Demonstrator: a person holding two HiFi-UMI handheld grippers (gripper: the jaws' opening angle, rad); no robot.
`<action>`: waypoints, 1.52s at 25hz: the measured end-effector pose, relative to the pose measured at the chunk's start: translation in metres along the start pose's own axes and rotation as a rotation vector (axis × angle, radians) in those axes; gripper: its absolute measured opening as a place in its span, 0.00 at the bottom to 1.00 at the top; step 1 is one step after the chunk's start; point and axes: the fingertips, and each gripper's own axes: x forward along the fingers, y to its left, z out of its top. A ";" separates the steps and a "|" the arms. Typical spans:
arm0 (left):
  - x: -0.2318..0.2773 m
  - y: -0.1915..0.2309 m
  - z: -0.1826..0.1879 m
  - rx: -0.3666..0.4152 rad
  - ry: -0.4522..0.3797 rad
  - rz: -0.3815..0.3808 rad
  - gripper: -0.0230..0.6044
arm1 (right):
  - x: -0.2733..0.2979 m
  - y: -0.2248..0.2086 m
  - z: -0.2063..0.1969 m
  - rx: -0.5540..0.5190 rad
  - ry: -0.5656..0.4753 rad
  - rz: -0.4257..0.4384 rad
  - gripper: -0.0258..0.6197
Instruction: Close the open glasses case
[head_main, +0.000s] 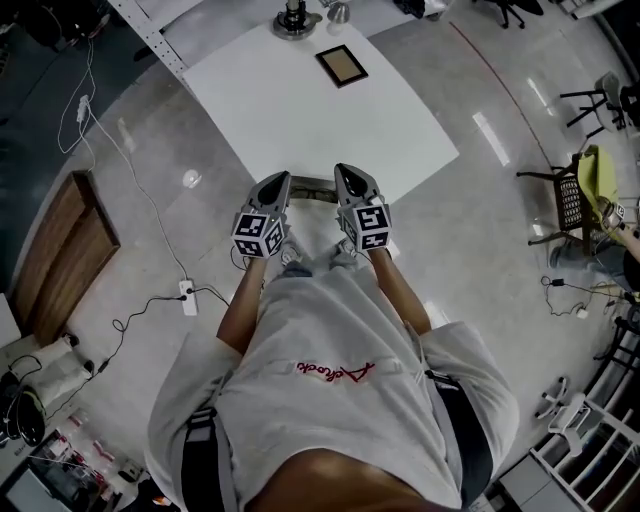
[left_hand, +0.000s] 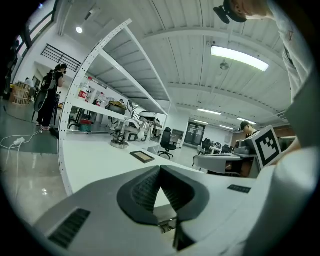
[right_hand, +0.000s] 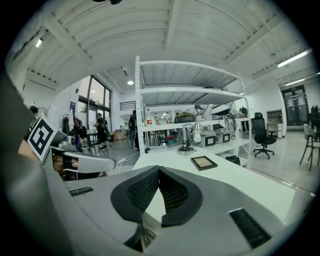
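My left gripper (head_main: 284, 180) and right gripper (head_main: 342, 170) are both closed tip to tip on nothing, side by side at the near edge of the white table (head_main: 300, 120). Far across it lies a dark-rimmed rectangle (head_main: 341, 65). I cannot tell whether it is the glasses case.

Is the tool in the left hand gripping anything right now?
No, the left tool has its jaws shut tip to tip, with nothing held between them.

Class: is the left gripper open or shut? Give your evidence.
Shut. The left gripper has its jaw tips touching, with nothing held between.
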 end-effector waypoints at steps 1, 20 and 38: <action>0.002 -0.001 0.002 0.003 -0.006 0.006 0.07 | 0.002 -0.001 0.001 0.000 -0.003 0.008 0.07; -0.003 -0.001 -0.013 -0.042 -0.002 0.069 0.07 | -0.003 0.004 -0.017 0.005 0.037 0.076 0.07; -0.024 -0.004 -0.074 -0.104 0.123 0.066 0.07 | -0.024 0.034 -0.091 0.097 0.187 0.084 0.07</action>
